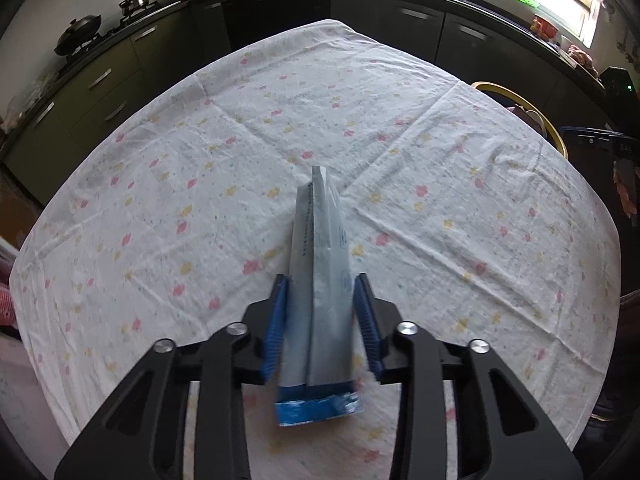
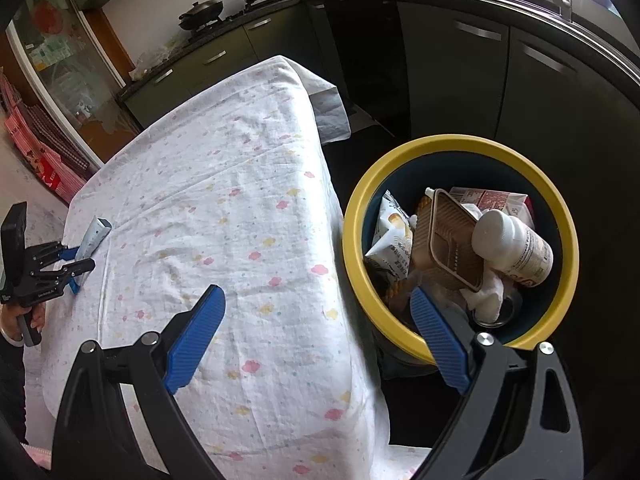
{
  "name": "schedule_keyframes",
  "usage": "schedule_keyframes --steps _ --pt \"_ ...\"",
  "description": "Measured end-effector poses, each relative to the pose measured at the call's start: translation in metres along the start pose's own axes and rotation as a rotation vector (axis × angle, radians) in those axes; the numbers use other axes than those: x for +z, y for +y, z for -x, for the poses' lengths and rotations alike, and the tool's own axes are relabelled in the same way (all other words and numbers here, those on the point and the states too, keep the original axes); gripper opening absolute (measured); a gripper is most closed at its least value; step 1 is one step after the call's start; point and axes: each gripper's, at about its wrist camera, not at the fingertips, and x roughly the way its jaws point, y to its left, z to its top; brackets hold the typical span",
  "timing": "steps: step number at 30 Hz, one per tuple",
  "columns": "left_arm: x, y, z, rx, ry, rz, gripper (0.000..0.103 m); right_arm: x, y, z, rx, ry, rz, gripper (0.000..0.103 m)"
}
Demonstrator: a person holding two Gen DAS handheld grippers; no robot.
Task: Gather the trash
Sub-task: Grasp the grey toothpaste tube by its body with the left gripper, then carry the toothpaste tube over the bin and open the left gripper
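My left gripper (image 1: 320, 280) is shut on a flattened white and blue tube (image 1: 320, 280), held just above the flowered tablecloth (image 1: 200, 160); the tube points away from me. It shows from the side in the right wrist view (image 2: 94, 236), with the left gripper (image 2: 78, 260) around it. My right gripper (image 2: 316, 300) is open and empty, over the table's right edge beside the yellow-rimmed bin (image 2: 360, 196). The bin holds a white bottle (image 2: 512, 244), a brown tray (image 2: 448, 240), wrappers and tissue. Its rim also shows in the left wrist view (image 1: 516, 94).
The cloth-covered table (image 2: 224, 208) takes up the middle. Dark kitchen cabinets (image 1: 420, 24) run behind it with pots on a stove (image 2: 200, 12). A red patterned bag (image 2: 36, 144) stands on the floor at the left.
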Motion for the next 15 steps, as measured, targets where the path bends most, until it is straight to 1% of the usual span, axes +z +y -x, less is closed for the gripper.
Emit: schedule_keyframes --steps 3,7,12,15 --pt "-0.006 -0.006 0.004 0.014 0.004 0.027 0.028 -0.001 -0.002 0.003 0.006 -0.004 -0.002 0.089" --pt "-0.01 -0.021 0.011 0.02 -0.001 0.037 0.026 -0.004 -0.004 0.005 0.015 -0.008 -0.006 0.089" --pt "-0.005 -0.057 0.03 0.003 -0.025 -0.003 0.026 -0.006 -0.009 0.013 0.017 -0.025 -0.012 0.089" --pt "0.005 -0.086 0.044 -0.017 -0.049 -0.039 0.026 -0.008 -0.014 0.022 0.004 -0.045 -0.019 0.089"
